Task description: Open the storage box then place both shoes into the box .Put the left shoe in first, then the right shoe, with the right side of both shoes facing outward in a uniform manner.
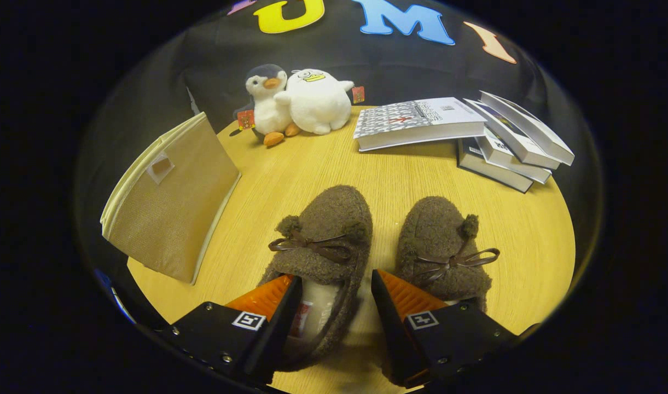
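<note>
hand-held gripper: my hand-held gripper [334, 295] is spread wide and gripping nothing. The fingers straddle the right wall of the nearer slipper; one finger sits over its opening, the other in the gap between the two shoes. Looks to me like I'm lined up to pinch that side wall.

left shoe: the fuzzy brown slipper [325, 241] with a bow and pompoms, toe pointing away from me, heel end under the fingers. I'm guessing it's the left one since it sits left of its mate, and that's the one that goes in first.

right shoe: the matching second slipper [440, 246], just beside the first and parallel to it, on the counter [366, 175]. Untouched.

storage box: the beige fabric storage box [169, 202] is off to the left beyond the fingers, leaning and folded flat by the look of it. So the opening step seems not done, which makes going for a shoe now a bit premature imo.

background stuff: a penguin plush [268, 104] and a white duck plush [317, 101] huddle at the far edge, a pile of books [465, 131] far right. All well apart from the shoes.
</note>
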Available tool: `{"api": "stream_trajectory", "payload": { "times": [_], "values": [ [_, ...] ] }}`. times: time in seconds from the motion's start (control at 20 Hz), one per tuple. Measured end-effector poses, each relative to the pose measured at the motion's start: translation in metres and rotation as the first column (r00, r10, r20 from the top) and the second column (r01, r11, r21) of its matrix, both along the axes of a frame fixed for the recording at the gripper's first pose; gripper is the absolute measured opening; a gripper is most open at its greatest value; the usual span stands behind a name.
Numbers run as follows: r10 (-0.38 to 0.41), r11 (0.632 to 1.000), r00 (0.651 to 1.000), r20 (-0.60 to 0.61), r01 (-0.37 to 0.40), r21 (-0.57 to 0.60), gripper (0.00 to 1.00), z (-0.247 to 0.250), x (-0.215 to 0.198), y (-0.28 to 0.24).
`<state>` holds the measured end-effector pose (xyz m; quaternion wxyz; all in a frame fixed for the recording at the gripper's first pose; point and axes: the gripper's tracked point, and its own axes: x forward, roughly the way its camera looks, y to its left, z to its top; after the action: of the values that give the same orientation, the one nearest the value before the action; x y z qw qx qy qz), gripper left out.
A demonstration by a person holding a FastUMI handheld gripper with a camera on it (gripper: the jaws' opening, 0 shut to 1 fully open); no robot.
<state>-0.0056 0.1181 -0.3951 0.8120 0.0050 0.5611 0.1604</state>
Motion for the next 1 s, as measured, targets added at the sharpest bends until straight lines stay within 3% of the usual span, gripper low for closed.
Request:
{"api": "stream_trajectory", "payload": {
  "times": [0.1,0.3,0.4,0.55,0.6,1.0],
  "values": [
    [-0.023,1.000,0.998,-0.053,0.024,0.009,0.45,-0.009,-0.005,-0.001],
    [-0.059,0.998,0.995,-0.080,0.060,0.019,0.42,-0.008,-0.001,-0.003],
    [-0.102,0.994,0.990,-0.096,0.105,0.026,0.07,-0.012,-0.003,-0.001],
    [-0.120,0.992,0.987,-0.104,0.124,0.033,0.08,-0.011,-0.001,0.000],
    [-0.125,0.991,0.985,-0.115,0.129,0.031,0.00,-0.011,-0.003,-0.002],
    [-0.222,0.963,0.959,-0.178,0.244,0.115,0.00,0.010,0.004,0.008]
  ]
}}
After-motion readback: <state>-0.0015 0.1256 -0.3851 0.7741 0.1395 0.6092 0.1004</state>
